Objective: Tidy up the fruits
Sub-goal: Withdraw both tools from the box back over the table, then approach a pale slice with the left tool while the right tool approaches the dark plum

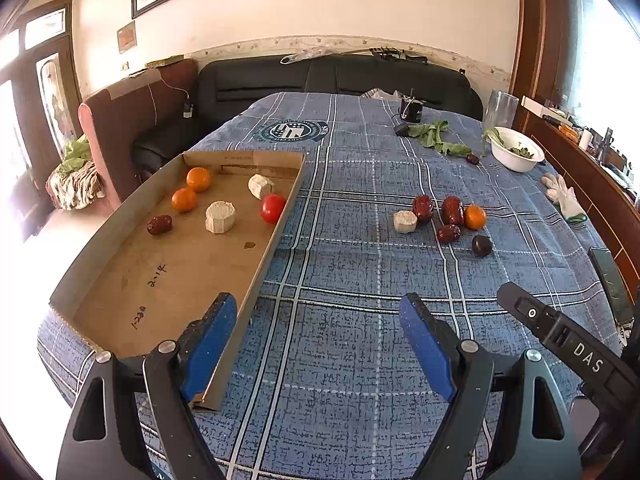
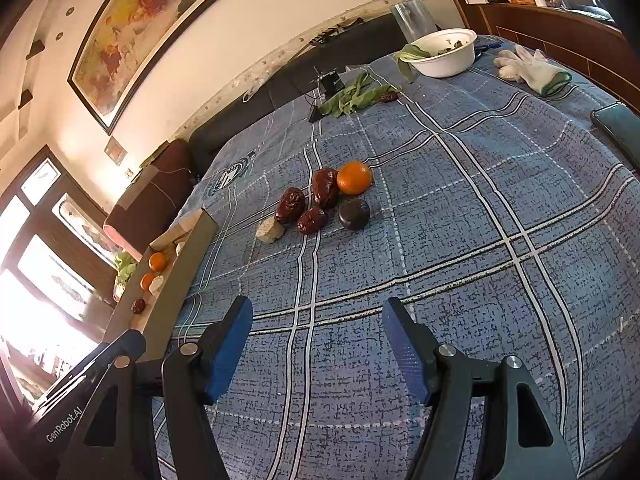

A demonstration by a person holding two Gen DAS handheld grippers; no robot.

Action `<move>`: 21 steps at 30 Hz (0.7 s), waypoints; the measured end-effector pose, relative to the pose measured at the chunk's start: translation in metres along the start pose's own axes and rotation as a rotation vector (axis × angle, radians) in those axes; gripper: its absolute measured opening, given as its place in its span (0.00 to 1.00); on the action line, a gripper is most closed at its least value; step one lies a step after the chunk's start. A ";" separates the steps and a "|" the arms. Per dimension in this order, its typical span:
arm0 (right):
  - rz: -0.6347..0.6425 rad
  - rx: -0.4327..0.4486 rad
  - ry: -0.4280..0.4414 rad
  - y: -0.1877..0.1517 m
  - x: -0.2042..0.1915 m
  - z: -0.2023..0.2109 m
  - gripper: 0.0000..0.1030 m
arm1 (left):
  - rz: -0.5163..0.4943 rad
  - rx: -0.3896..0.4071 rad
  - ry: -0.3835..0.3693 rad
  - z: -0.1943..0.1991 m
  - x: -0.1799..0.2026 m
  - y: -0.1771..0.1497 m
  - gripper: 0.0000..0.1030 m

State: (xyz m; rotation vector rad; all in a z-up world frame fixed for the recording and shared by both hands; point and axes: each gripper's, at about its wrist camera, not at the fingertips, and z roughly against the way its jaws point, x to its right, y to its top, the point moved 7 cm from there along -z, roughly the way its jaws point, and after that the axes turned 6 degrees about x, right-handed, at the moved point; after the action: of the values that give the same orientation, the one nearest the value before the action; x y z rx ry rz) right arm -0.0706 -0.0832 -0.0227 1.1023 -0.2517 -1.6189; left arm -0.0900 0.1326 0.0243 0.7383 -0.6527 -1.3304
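Left gripper [image 1: 320,320]: fingers apart, empty; its left finger [image 1: 212,340] overlaps the near right corner of the tray in view, contact unclear.
Right gripper [image 2: 318,326]: fingers apart, empty, above bare cloth, aimed at the loose pile.
Tray [image 1: 120,292]: shallow cardboard, on the table's left edge; holds two oranges [image 1: 198,179], a tomato [image 1: 273,208], one date and two pale chunks [image 1: 219,217].
Loose pile: mid-table, well apart from the tray; three dates [image 2: 291,205], an orange [image 2: 354,177], a dark round fruit [image 2: 354,213], a pale chunk [image 2: 271,230], mostly touching.
Handling, judged: orange light, firm, liable to roll, so grip across its widest part; dates wrinkled, soft, small, so pinch across the short side, gently.
Table [image 2: 480,240]: blue checked cloth; bowl [image 2: 444,54] and glove [image 2: 528,66] at the far right corner.
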 end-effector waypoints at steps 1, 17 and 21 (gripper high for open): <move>-0.001 0.000 0.000 0.000 0.000 0.000 0.71 | 0.000 0.000 0.000 0.000 0.000 0.000 0.80; 0.259 -0.113 -0.116 0.036 0.005 -0.023 0.74 | 0.049 -0.039 -0.040 -0.015 -0.021 0.017 0.80; 0.296 -0.130 -0.124 0.052 0.006 -0.055 0.59 | 0.045 -0.042 -0.096 -0.028 -0.003 0.035 0.80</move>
State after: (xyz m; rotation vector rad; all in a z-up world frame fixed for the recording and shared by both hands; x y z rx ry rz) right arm 0.0052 -0.0874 -0.0221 0.8244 -0.3684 -1.4186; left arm -0.0472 0.1413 0.0348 0.6251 -0.7119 -1.3411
